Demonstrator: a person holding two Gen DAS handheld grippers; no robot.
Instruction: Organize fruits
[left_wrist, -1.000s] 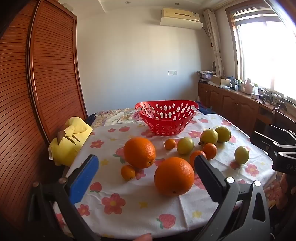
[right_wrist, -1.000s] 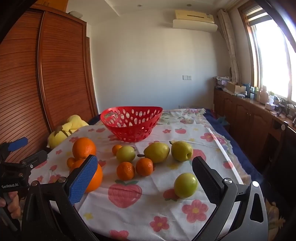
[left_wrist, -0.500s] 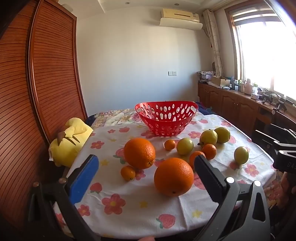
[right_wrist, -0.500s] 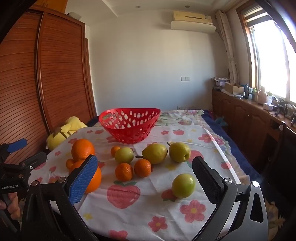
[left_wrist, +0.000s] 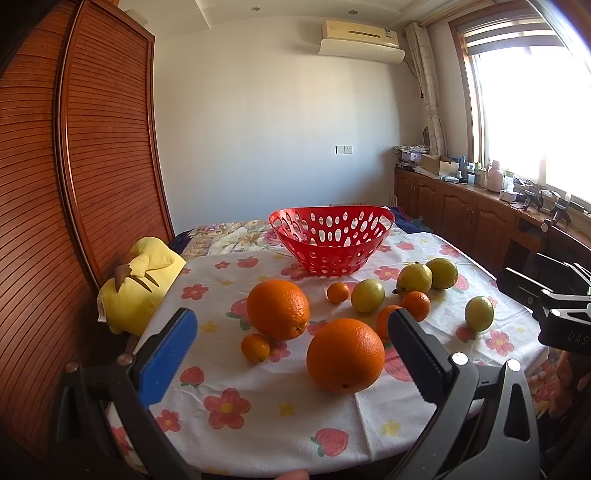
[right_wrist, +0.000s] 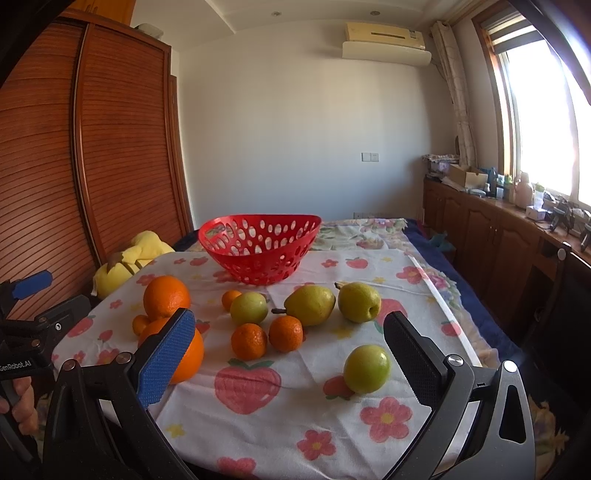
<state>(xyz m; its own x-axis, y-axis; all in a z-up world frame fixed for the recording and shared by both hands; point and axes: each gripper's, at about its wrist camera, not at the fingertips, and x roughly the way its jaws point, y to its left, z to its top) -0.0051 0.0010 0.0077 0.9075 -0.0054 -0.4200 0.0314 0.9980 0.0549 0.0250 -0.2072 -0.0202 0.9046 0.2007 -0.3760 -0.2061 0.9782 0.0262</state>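
Both grippers stand wide apart and hold nothing. We see the left gripper (left_wrist: 291, 343) low over the near edge of the table (left_wrist: 258, 435), with a large orange (left_wrist: 345, 355) on the cloth between its fingers in view, nearer the black right finger. We see the right gripper (right_wrist: 288, 343) likewise over the near edge, and a green apple (right_wrist: 366, 368) lies just inside its right finger.

Beyond the large orange, the left view shows a small mandarin (left_wrist: 255, 347) touching or just beside a second orange (left_wrist: 277, 308). Mid-table, in the right view, lie two mandarins (right_wrist: 249, 341) side by side, then another apple (right_wrist: 249, 308), a small mandarin (right_wrist: 231, 299) just beside it, and two pears (right_wrist: 310, 304) lying on their sides, near each other.

Farther still stands the red basket (right_wrist: 258, 273), upright and with no fruit inside it; all fruit lies on the cloth, apart from it. A yellow plush (left_wrist: 140, 284) sits off the table's left side, against the wooden wardrobe (left_wrist: 92, 166).
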